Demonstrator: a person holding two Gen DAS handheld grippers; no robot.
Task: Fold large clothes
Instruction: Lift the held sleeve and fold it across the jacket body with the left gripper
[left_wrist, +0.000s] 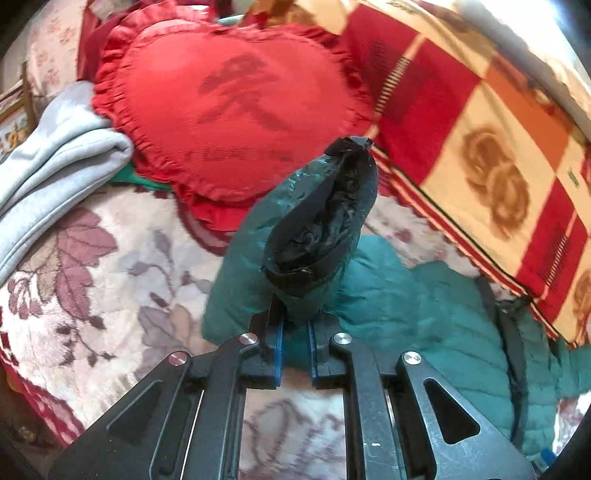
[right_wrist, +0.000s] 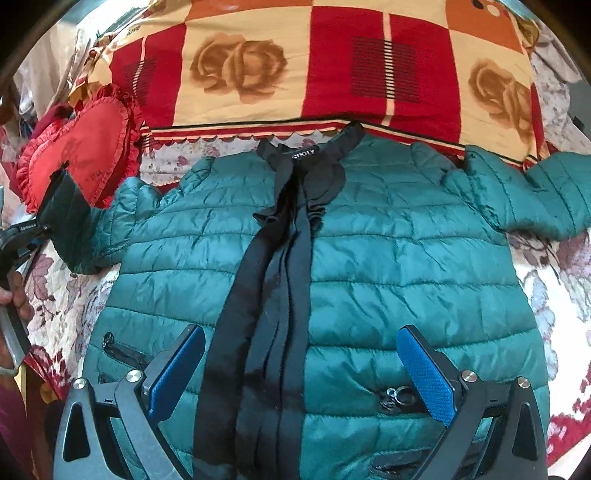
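Note:
A teal quilted puffer jacket (right_wrist: 388, 251) with a black front placket lies flat, front up, on a floral bedspread (right_wrist: 66, 295). My left gripper (left_wrist: 295, 332) is shut on the end of one teal sleeve (left_wrist: 295, 236), lifted off the bed with its black-lined cuff (left_wrist: 328, 221) facing up. From the right wrist view that same left gripper (right_wrist: 31, 230) and the raised sleeve (right_wrist: 85, 232) show at the far left edge. My right gripper (right_wrist: 299, 365) hovers open over the jacket's lower front, blue pads (right_wrist: 424, 373) wide apart, nothing between them. The other sleeve (right_wrist: 535, 192) lies spread to the right.
A red heart-shaped frilled cushion (left_wrist: 229, 110) sits just beyond the lifted sleeve. A red, orange and cream rose-print blanket (right_wrist: 314, 66) is folded along the jacket's collar side. A grey garment (left_wrist: 55, 166) lies at the left. A hand (right_wrist: 14, 295) holds the left gripper's handle.

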